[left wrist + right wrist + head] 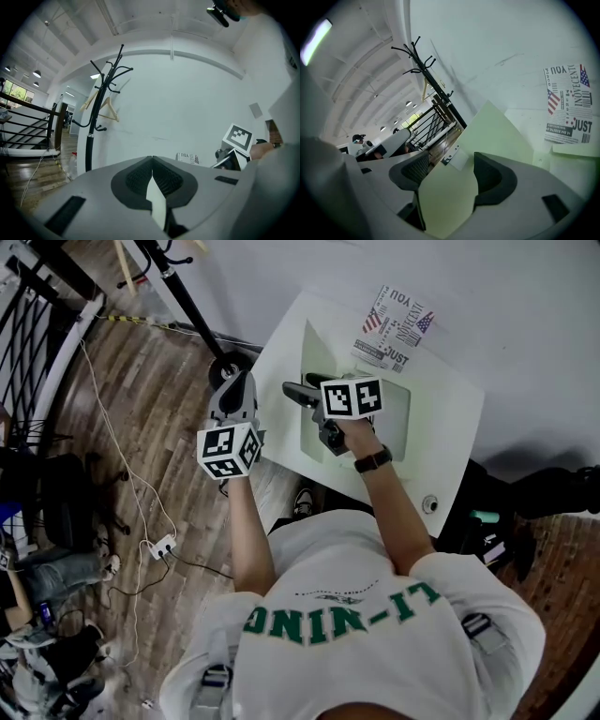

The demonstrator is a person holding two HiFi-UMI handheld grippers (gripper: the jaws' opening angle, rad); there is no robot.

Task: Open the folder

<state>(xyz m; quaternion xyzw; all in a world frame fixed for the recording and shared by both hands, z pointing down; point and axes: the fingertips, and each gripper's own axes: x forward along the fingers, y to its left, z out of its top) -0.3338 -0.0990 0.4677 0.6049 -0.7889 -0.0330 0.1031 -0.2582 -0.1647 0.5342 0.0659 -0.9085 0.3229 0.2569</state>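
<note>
A pale green folder (398, 413) lies on the white table (448, 465), and its cover (314, 357) stands raised at the left side. My right gripper (298, 393) hovers over the folder and is open. In the right gripper view the green cover (497, 131) rises between the wide-set jaws of that gripper (447, 164), and neither pad presses on it. My left gripper (242, 385) hangs by the table's left edge, away from the folder. Its tips (152, 164) meet, shut, with only a pale wedge showing behind them.
A printed leaflet (398, 329) lies at the table's far edge by the white wall. A black coat rack (96, 117) stands left of the table, its pole (183, 292) over the wooden floor. Cables and a power strip (161, 545) lie on the floor; a black railing (37, 315) runs at far left.
</note>
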